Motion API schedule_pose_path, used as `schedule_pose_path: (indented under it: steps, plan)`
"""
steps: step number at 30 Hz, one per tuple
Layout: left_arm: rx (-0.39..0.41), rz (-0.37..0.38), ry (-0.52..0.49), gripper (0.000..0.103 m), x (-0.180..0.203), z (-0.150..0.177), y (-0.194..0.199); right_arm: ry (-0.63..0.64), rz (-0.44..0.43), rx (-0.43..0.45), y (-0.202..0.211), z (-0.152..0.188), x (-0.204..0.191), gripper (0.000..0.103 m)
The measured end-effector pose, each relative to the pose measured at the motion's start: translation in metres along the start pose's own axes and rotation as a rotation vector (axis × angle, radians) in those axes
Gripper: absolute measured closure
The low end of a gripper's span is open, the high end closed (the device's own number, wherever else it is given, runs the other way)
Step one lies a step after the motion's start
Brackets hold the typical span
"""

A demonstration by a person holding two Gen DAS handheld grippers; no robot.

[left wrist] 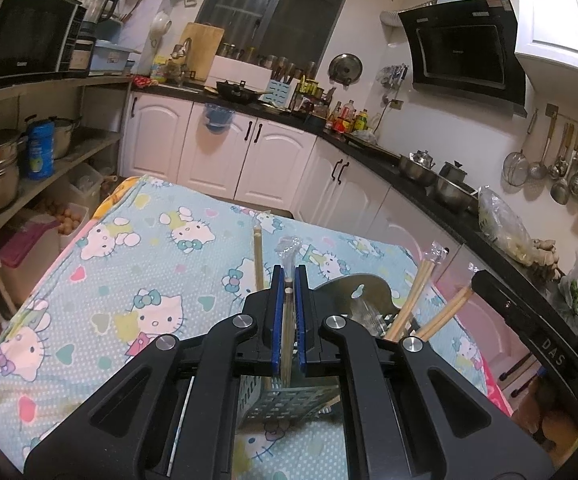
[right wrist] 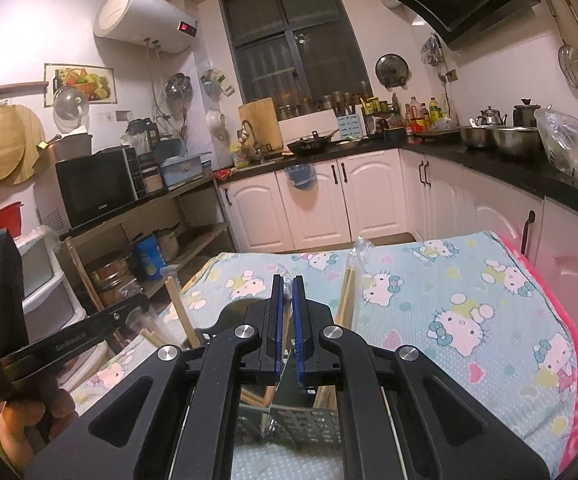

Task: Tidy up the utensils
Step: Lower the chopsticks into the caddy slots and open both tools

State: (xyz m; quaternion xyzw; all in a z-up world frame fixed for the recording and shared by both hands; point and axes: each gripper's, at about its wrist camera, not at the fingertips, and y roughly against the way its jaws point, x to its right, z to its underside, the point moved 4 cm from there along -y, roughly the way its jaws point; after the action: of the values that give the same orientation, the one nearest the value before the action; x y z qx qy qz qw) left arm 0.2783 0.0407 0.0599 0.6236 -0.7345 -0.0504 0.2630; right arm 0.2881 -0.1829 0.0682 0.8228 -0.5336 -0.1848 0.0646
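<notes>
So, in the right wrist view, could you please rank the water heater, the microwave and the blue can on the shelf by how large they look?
1. Water heater and microwave: similar in apparent size, so I won't rank them.
2. Blue can: clearly smallest.

You've got loads of open table (left wrist: 137,264) to the left and far side, just the cartoon-cat cloth (right wrist: 469,292) lying flat there, and the right half is bare too. The tight spot is the perforated holder (left wrist: 289,404) right under both tongs: wrapped chopsticks (left wrist: 409,300) poke up out of it at angles, so coming straight down means threading between them. Your other tongs (left wrist: 529,320) crowd the right side as well.
</notes>
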Motion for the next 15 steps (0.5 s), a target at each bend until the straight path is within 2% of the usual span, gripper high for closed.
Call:
schedule_pose_path:
  steps: [3, 6, 11, 15]
  plan:
    - [0.000, -0.002, 0.003, 0.102, -0.001, 0.000, 0.001, 0.006, 0.001, -0.008, 0.003, 0.001, -0.001, 0.096]
    - [-0.005, -0.007, 0.007, 0.100, -0.003, 0.002, 0.002, 0.000, 0.005, -0.022, 0.004, 0.003, 0.000, 0.085]
    - [-0.009, -0.007, 0.010, 0.090, -0.003, 0.004, 0.008, -0.008, 0.013, -0.040, 0.008, 0.006, 0.004, 0.084]
    - [-0.014, -0.009, 0.011, 0.082, -0.003, 0.006, 0.012, -0.016, 0.016, -0.049, 0.013, 0.008, 0.007, 0.080]
